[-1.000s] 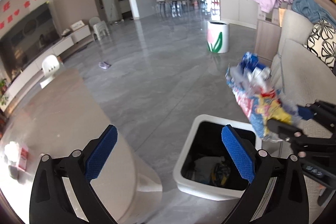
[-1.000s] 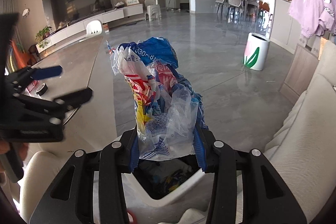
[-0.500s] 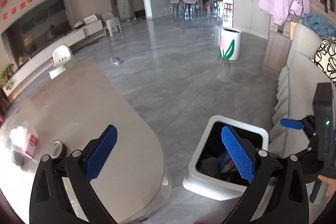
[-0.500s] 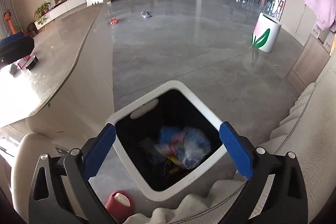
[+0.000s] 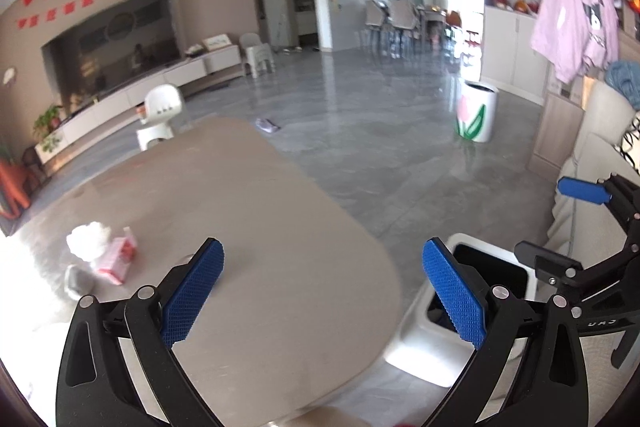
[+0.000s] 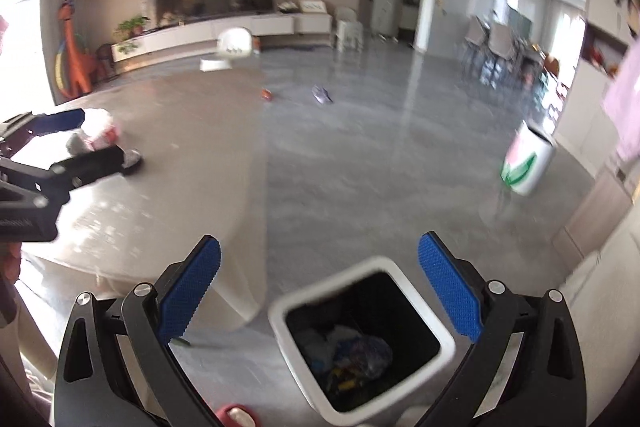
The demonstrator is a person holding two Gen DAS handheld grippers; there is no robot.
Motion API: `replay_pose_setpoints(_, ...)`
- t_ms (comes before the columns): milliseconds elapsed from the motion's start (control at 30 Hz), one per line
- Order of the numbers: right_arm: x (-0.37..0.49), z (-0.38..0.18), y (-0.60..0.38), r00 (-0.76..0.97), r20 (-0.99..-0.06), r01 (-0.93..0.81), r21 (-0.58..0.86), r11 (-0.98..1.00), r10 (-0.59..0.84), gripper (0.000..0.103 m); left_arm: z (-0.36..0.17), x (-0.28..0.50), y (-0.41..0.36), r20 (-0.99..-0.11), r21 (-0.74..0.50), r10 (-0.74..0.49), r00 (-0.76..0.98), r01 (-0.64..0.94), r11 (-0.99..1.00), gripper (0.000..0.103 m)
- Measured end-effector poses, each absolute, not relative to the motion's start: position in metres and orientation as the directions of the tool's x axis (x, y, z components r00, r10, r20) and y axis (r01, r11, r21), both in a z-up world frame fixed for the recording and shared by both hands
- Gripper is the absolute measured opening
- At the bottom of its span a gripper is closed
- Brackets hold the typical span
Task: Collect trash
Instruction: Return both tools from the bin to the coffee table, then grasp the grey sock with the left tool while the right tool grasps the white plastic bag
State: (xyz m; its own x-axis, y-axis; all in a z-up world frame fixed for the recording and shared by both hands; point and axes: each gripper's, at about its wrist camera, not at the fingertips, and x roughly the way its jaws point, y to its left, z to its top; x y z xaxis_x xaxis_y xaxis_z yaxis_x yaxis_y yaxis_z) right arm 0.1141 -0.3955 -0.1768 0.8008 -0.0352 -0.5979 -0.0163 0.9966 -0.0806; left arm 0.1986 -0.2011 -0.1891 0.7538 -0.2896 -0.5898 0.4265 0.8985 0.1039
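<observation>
A grey tiled floor [image 6: 360, 163] is stretching away ahead of both grippers, with a beige table [image 5: 256, 227] lying under and ahead of the left gripper [image 5: 323, 293]. Beside the table's rounded end, a white bin [image 6: 362, 341] is sitting just below and between the fingers of the right gripper [image 6: 319, 289], its black inside holding crumpled bags [image 6: 352, 349]. Both grippers are standing wide open with nothing between their blue pads [image 6: 448, 287]. A tulip-printed bin [image 5: 476, 113] is standing well ahead and to the right. On the table, ahead and left of the left gripper, a pink carton [image 5: 116, 259] is lying touching a white wad [image 5: 88, 239]. A purple scrap [image 6: 322, 94] and a small red piece [image 6: 267, 93] are lying on the floor far ahead of the right gripper.
</observation>
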Motion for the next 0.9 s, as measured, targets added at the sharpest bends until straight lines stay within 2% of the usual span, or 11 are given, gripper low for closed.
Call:
replay_pose_setpoints(500,0.160,-0.135,-0.279,0.835,-0.532,-0.232,-0.105,0.967,0.142,0.098,-0.177,0.220,-0.068,-0.562,0.040,-0.153,0.813,0.211,0.977,0.098)
replay_pose_setpoints(900,0.205,-0.146,-0.189,0.810,-0.533,-0.337,-0.081,0.938,0.245,0.098,-0.184,0.244,0.019,-0.568,0.027,-0.071,0.820,0.105,0.994,0.098)
